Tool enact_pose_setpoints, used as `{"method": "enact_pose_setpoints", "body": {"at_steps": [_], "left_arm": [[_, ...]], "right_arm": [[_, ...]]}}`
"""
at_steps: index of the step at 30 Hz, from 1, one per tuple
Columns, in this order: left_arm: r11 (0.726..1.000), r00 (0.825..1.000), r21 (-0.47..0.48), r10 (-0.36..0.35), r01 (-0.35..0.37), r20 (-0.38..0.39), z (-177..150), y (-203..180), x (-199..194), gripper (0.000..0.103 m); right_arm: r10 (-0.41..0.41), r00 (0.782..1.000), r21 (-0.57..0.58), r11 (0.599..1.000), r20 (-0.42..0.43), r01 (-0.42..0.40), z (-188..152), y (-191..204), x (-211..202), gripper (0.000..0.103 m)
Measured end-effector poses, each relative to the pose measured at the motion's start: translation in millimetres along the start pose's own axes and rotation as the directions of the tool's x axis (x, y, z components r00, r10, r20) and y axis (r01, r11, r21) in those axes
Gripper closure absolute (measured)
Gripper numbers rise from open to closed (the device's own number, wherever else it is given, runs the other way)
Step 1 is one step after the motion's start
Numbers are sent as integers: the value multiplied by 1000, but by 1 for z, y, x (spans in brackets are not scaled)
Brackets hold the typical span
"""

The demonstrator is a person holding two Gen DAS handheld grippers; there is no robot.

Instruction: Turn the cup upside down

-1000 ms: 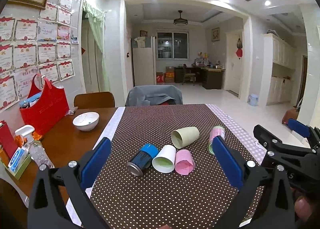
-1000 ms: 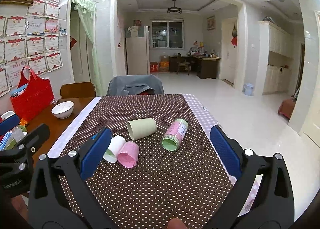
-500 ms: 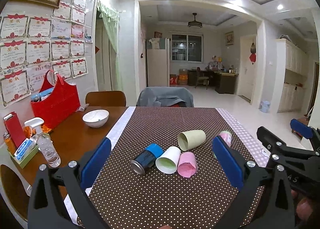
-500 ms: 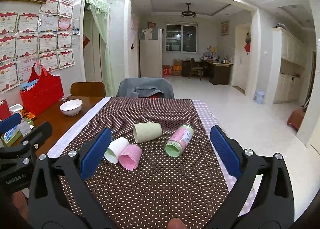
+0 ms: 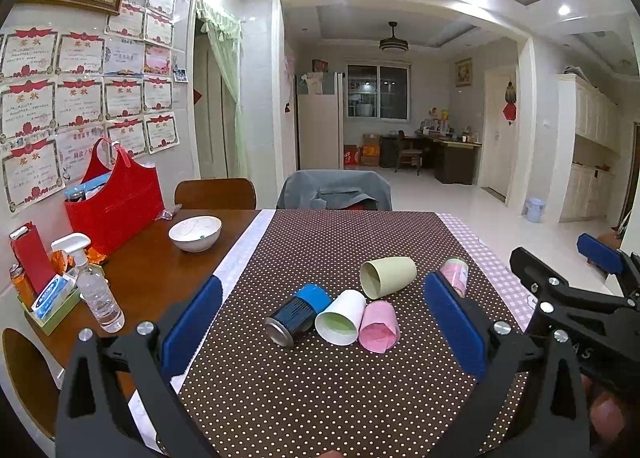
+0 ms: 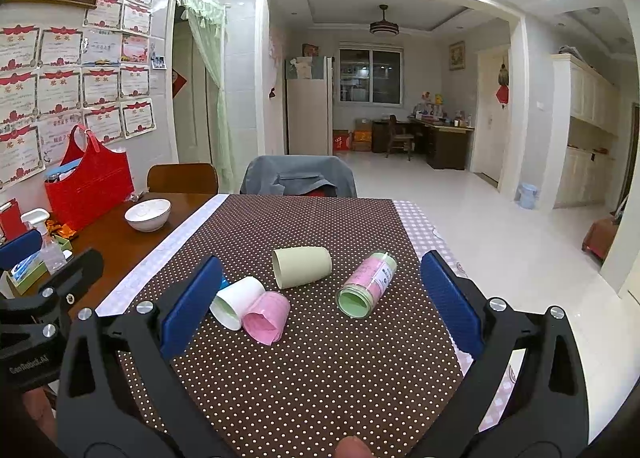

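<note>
Several cups lie on their sides on the brown dotted tablecloth (image 5: pixel 320 398): a blue and black cup (image 5: pixel 298 314), a white cup (image 5: pixel 342 322), a pink cup (image 5: pixel 380 326), a pale green cup (image 5: pixel 388 276) and a pink and green cup (image 5: pixel 454 274). In the right wrist view the white cup (image 6: pixel 236 300), pink cup (image 6: pixel 266 316), pale green cup (image 6: pixel 302 266) and pink and green cup (image 6: pixel 368 284) show. My left gripper (image 5: pixel 320 330) is open and empty, held short of the cups. My right gripper (image 6: pixel 318 302) is open and empty, also short of them.
A white bowl (image 5: pixel 195 233), a red bag (image 5: pixel 114 198), a spray bottle (image 5: pixel 94 290) and a small box of items (image 5: pixel 48 298) stand on the bare wood at the left. Chairs (image 5: pixel 334 190) stand at the far table edge. The tablecloth's right edge (image 5: pixel 500 278) drops to the floor.
Both grippers have risen and drawn back a little, so the cups sit lower and smaller in view. Both stay open. The cups have not moved.
</note>
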State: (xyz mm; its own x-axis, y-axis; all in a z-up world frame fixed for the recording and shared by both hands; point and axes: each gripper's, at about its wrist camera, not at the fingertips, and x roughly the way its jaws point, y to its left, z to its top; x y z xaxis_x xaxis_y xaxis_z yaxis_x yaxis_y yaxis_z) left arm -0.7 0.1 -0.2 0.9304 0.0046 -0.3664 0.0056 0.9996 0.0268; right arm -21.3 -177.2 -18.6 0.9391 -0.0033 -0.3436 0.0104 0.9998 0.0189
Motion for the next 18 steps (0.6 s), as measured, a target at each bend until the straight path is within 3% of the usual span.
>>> {"method": "enact_pose_setpoints", "body": {"at_steps": [11, 18], "left_arm": [[1000, 999, 10, -13, 14, -43, 0, 0, 29, 4], [999, 985, 15, -44, 47, -165, -11, 0, 83, 4]], "right_arm": [[-7, 999, 9, 1000, -31, 7, -3, -2, 24, 6], [-13, 996, 13, 1000, -94, 14, -12, -4, 61, 6]]}}
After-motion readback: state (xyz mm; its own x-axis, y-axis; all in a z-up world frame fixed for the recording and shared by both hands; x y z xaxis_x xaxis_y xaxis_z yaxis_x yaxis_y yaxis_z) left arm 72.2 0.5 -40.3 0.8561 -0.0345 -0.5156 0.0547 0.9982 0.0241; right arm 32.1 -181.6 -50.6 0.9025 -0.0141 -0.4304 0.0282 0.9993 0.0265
